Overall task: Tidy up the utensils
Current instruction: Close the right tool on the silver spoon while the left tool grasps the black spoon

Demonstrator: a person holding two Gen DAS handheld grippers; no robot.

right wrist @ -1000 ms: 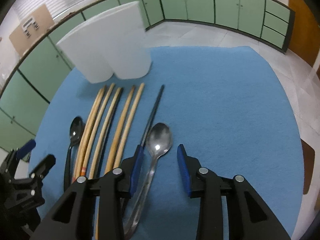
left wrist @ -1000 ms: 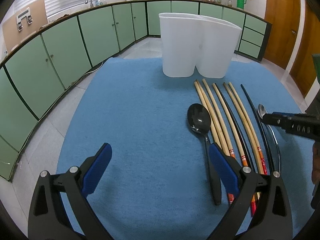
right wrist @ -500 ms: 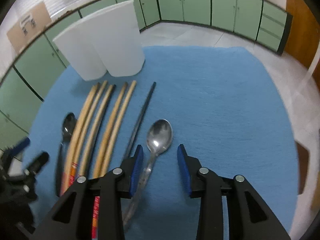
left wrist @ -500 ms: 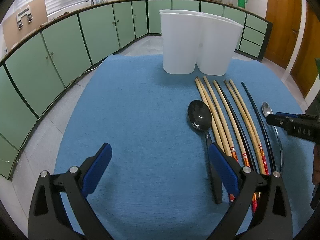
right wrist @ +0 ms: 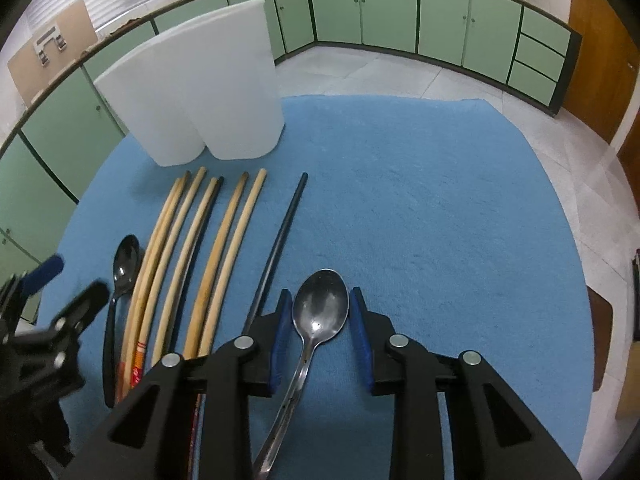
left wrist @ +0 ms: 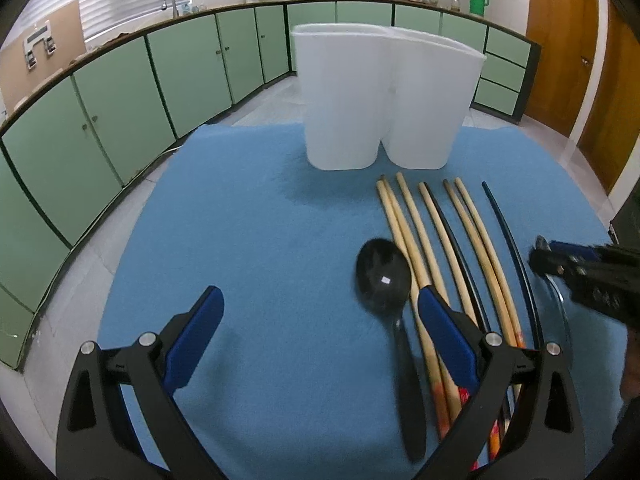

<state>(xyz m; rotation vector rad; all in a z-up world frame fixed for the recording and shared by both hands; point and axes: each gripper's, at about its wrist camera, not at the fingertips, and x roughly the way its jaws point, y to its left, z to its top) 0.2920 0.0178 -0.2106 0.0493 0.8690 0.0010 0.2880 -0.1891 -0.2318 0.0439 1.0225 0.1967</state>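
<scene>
A white two-compartment holder (left wrist: pixel 384 98) (right wrist: pixel 200 92) stands at the far side of the blue mat (left wrist: pixel 256 240). Several wooden chopsticks (left wrist: pixel 416 236) (right wrist: pixel 200 240) and black chopsticks (right wrist: pixel 280 240) lie in a row before it. A black spoon (left wrist: pixel 384 276) (right wrist: pixel 126 256) lies at the row's left. A steel spoon (right wrist: pixel 318 312) lies at the right. My right gripper (right wrist: pixel 318 332) is open, its jaws either side of the steel spoon's bowl. My left gripper (left wrist: pixel 316 320) is wide open and empty, just left of the black spoon.
Green kitchen cabinets (left wrist: pixel 120 92) curve around behind the table, with a tiled floor (right wrist: pixel 400 76) below. A wooden door (left wrist: pixel 560 40) is at the right. The right gripper shows at the right edge of the left wrist view (left wrist: pixel 576 272).
My right gripper has shifted right and forward, so the steel spoon's bowl now lies between its jaws. My left gripper has edged forward toward the holder.
</scene>
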